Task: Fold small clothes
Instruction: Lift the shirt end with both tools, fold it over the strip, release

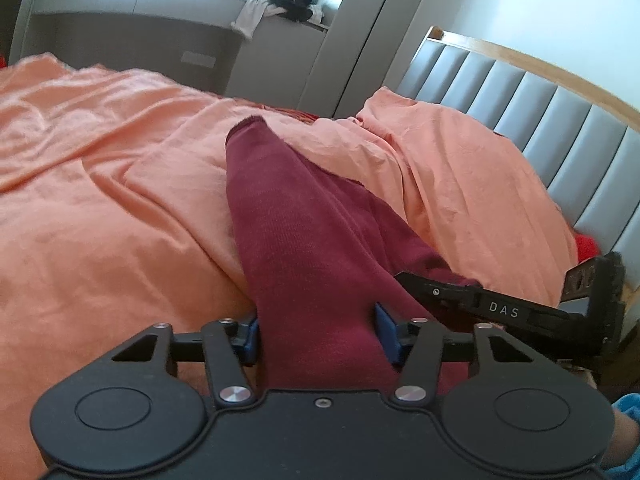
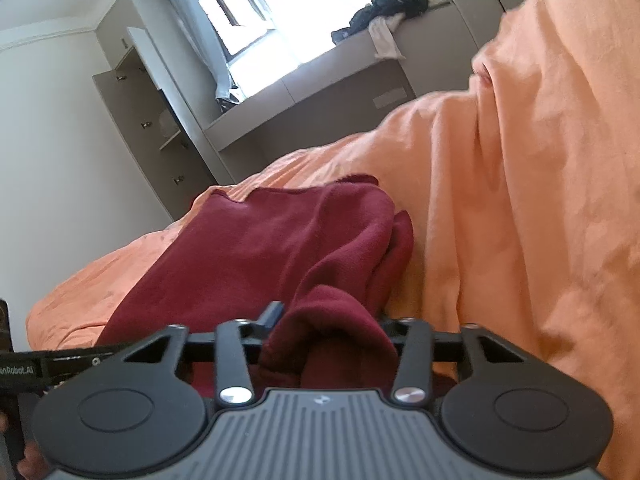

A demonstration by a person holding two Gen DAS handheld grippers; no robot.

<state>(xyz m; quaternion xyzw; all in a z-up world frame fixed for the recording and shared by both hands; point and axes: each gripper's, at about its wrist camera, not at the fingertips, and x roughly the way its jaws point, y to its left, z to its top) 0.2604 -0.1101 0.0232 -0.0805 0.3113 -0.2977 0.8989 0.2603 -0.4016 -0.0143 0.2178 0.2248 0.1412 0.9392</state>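
Lifting now could let the dark red knitted garment [image 1: 304, 216] slip free or bunch, because each grip catches only a thick fold. It lies on the orange bedsheet [image 1: 100, 184] near the headboard end, its near edge pinched between the left gripper [image 1: 316, 334] jaws and its other bunched corner in the right gripper [image 2: 328, 344].

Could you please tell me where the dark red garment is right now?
The dark red garment lies on the orange bedsheet, its near end between both claws, left of the padded headboard.
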